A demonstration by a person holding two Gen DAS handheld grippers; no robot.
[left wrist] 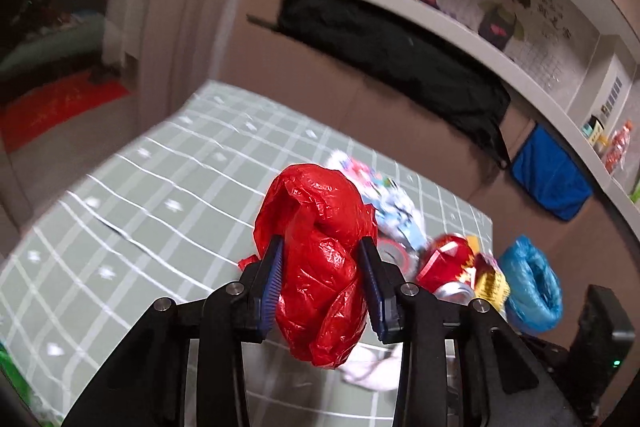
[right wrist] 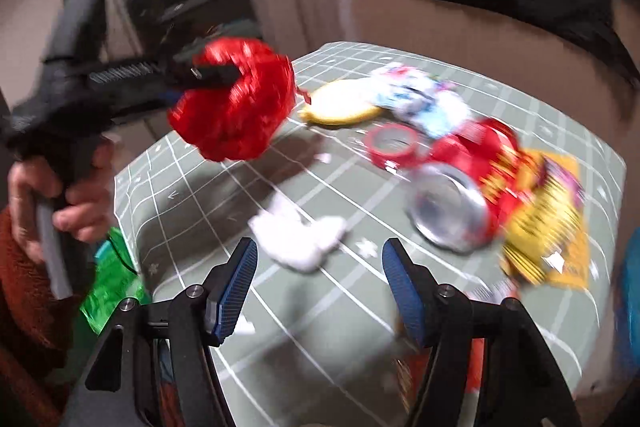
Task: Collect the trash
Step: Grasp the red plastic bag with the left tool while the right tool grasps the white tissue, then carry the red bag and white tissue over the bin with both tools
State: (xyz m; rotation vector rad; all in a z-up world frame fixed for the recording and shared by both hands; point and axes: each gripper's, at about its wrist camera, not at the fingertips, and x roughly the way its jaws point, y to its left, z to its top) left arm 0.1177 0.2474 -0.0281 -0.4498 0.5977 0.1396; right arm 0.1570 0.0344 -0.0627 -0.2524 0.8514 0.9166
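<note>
Left tool [left wrist: 320, 267] is clamped on the crumpled red plastic bag [left wrist: 320, 247], held above the green grid-patterned counter [left wrist: 140, 207]. Right tool [right wrist: 316, 287] is spread wide before the crumpled white tissue [right wrist: 300, 239], judged the next piece to be gripped.

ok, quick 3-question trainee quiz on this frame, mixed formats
1. True or false: the left hand-held gripper is shut on the crumpled red plastic bag.
2. Multiple choice: what lies nearest ahead of the right hand-held gripper? A) the white tissue wad B) the red tape roll C) the yellow snack wrapper
3. Fill in: the red can lies on its ____ on the green checked tablecloth.

Key: 1 true; 2 A; 3 side.
</note>
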